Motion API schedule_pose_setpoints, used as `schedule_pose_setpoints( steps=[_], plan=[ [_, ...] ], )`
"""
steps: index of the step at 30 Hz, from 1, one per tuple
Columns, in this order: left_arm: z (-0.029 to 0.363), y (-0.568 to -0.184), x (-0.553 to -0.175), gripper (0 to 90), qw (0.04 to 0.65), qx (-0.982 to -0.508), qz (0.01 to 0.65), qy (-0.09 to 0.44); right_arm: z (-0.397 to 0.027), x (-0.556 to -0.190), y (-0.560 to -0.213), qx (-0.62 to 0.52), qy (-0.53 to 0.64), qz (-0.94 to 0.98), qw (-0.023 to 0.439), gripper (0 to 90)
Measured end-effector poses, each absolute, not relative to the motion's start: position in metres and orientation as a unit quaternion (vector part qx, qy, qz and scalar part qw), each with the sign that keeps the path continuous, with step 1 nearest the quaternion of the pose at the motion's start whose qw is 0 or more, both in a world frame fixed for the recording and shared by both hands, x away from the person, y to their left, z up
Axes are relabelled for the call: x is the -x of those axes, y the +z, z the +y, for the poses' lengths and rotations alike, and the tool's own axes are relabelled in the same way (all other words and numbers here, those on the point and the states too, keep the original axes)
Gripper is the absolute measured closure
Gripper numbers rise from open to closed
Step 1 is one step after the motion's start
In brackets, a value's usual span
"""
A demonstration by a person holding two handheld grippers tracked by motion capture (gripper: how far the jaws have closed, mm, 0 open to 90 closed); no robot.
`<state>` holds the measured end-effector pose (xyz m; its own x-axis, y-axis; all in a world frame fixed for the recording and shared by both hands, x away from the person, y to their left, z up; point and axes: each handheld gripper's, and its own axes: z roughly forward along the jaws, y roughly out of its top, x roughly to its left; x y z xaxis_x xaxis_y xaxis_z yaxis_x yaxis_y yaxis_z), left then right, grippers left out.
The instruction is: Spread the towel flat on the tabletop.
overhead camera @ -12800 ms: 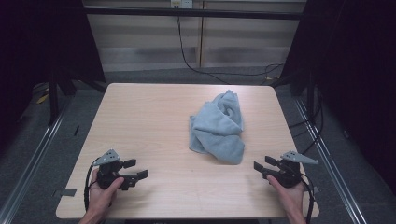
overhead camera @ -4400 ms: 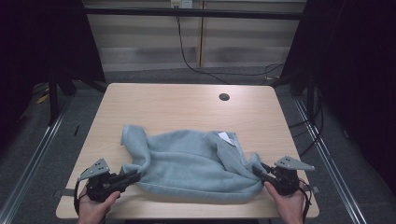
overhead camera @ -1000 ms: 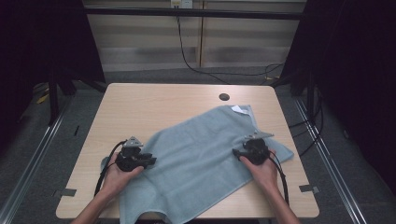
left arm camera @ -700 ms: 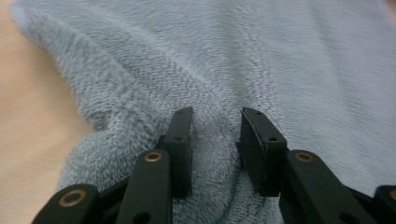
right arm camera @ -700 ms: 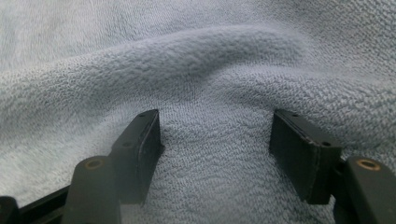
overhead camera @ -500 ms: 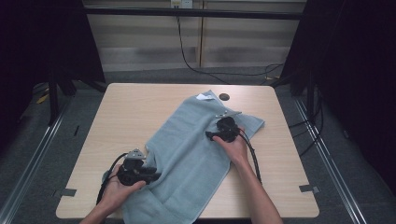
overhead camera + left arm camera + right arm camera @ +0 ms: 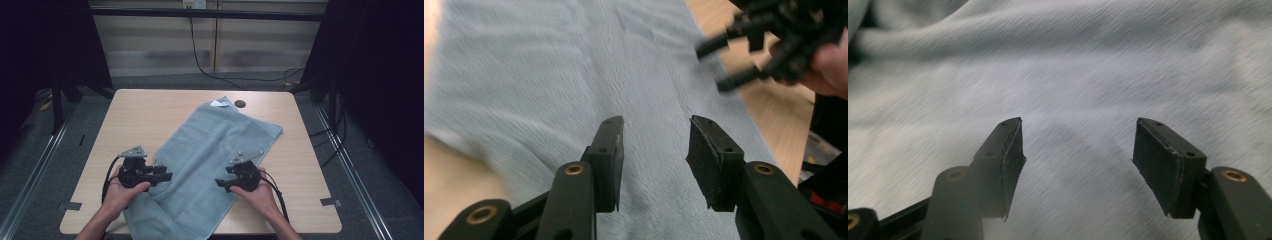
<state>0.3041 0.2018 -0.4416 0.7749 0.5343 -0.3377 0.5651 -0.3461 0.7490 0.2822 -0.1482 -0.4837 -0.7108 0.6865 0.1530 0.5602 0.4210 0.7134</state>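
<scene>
A grey-blue towel (image 7: 215, 145) lies spread flat and slantwise on the wooden table (image 7: 140, 120), from a white label (image 7: 218, 103) at the far end to the near edge. My left gripper (image 7: 164, 173) hovers at the towel's left edge, jaws apart and just opening, nothing between them. In the left gripper view the left gripper (image 7: 654, 122) looks along the towel (image 7: 549, 75). My right gripper (image 7: 225, 176) is over the towel's near right edge; its jaws have also been opening. In the right gripper view the right gripper (image 7: 1078, 122) stands wide above the cloth (image 7: 1073, 60), empty.
A small dark round hole (image 7: 240, 104) sits in the table beside the towel's far corner. Bare wood lies left and right of the cloth. Black frame rails (image 7: 50, 150) run along both sides of the table. The right gripper (image 7: 744, 60) appears blurred in the left gripper view.
The right gripper has pulled back from the towel's middle to its near right edge. The towel's far part now lies flatter and longer. The left gripper has lifted slightly and its jaws stand wider.
</scene>
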Motion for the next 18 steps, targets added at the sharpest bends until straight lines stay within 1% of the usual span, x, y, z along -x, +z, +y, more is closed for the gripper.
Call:
schedule_pose_setpoints(
  steps=[2, 4, 5, 6, 7, 10, 12, 13, 14, 15, 16, 17, 18],
  plan=[
    [0.207, -0.437, -0.312, 57.9, 0.459, -0.824, 0.333, -0.005, -0.149, -0.271, -0.485, -0.367, 0.393, 0.840, 0.075, 36.3],
    [0.213, -0.442, -0.324, 58.0, 0.449, -0.824, 0.346, -0.009, -0.150, -0.263, -0.486, -0.368, 0.393, 0.840, 0.071, 36.3],
    [0.215, -0.446, -0.329, 58.1, 0.434, -0.833, 0.344, 0.000, -0.150, -0.259, -0.487, -0.365, 0.389, 0.843, 0.071, 36.2],
    [0.217, -0.451, -0.334, 58.0, 0.418, -0.840, 0.346, -0.003, -0.151, -0.256, -0.489, -0.361, 0.383, 0.847, 0.073, 36.2],
    [0.219, -0.457, -0.340, 56.7, 0.410, -0.840, 0.354, -0.021, -0.151, -0.254, -0.490, -0.359, 0.377, 0.850, 0.076, 36.0],
    [0.223, -0.472, -0.344, 51.4, 0.373, -0.850, 0.372, -0.008, -0.156, -0.253, -0.495, -0.370, 0.373, 0.848, 0.076, 35.5],
    [0.224, -0.478, -0.343, 50.9, 0.359, -0.853, 0.380, -0.011, -0.159, -0.255, -0.498, -0.371, 0.370, 0.848, 0.078, 35.8],
    [0.224, -0.478, -0.343, 52.5, 0.359, -0.853, 0.380, -0.011, -0.159, -0.255, -0.498, -0.371, 0.370, 0.848, 0.078, 35.8],
    [0.225, -0.480, -0.341, 65.4, 0.356, -0.857, 0.373, -0.006, -0.162, -0.256, -0.498, -0.374, 0.371, 0.847, 0.075, 37.3],
    [0.225, -0.480, -0.340, 72.9, 0.357, -0.857, 0.371, -0.010, -0.163, -0.257, -0.498, -0.372, 0.372, 0.847, 0.077, 38.0],
    [0.225, -0.478, -0.339, 78.6, 0.363, -0.855, 0.369, -0.014, -0.164, -0.258, -0.498, -0.374, 0.369, 0.848, 0.076, 39.0],
    [0.226, -0.475, -0.338, 81.9, 0.375, -0.853, 0.364, -0.019, -0.167, -0.259, -0.498, -0.374, 0.367, 0.848, 0.080, 41.8],
    [0.226, -0.475, -0.338, 82.8, 0.375, -0.853, 0.364, -0.019, -0.167, -0.259, -0.498, -0.374, 0.367, 0.848, 0.080, 41.8]
  ],
)
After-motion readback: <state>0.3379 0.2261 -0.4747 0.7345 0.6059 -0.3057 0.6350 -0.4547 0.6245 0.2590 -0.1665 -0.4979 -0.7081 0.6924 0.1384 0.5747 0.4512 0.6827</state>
